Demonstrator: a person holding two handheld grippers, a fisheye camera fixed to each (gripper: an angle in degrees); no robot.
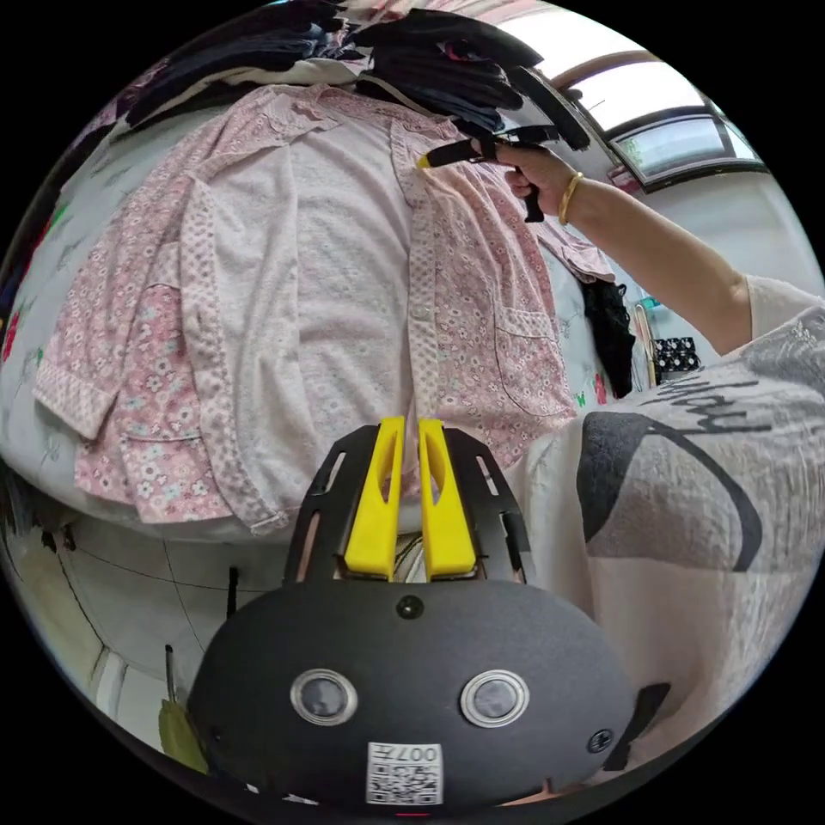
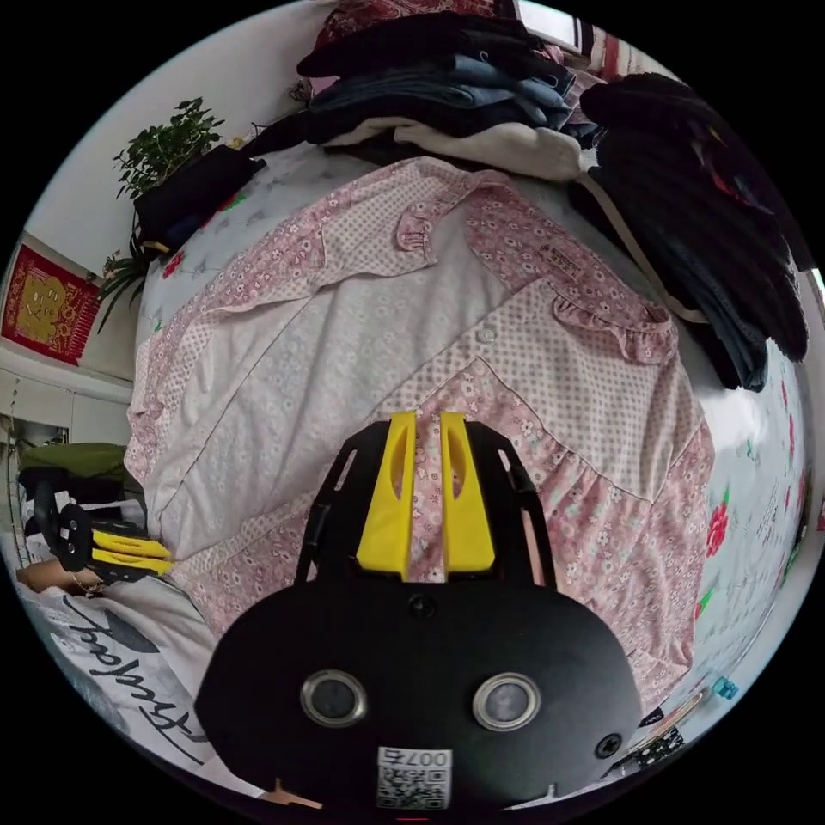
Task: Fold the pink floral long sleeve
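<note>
Two grippers are poised over the pink floral shirt (image 1: 344, 284), spread open on the bed (image 2: 756, 481); left gripper (image 1: 411, 430) and right gripper (image 2: 427, 425) jaws are nearly closed, grasping nothing; folding is judged just beginning; a front panel edge must be grasped next.

Home bedroom: a bed (image 2: 756, 481) with a white flower-print sheet takes up most of the room, with stacks of folded dark clothes (image 2: 481, 77) piled along its far edge and more dark garments (image 2: 705, 223) heaped beside them. A leafy houseplant (image 2: 163, 146) stands against a plain white wall with a red and gold wall hanging (image 2: 47, 314) lower down, and a window (image 1: 679, 142) lets daylight in; pale tiled floor (image 1: 129, 593) below the bed edge
</note>
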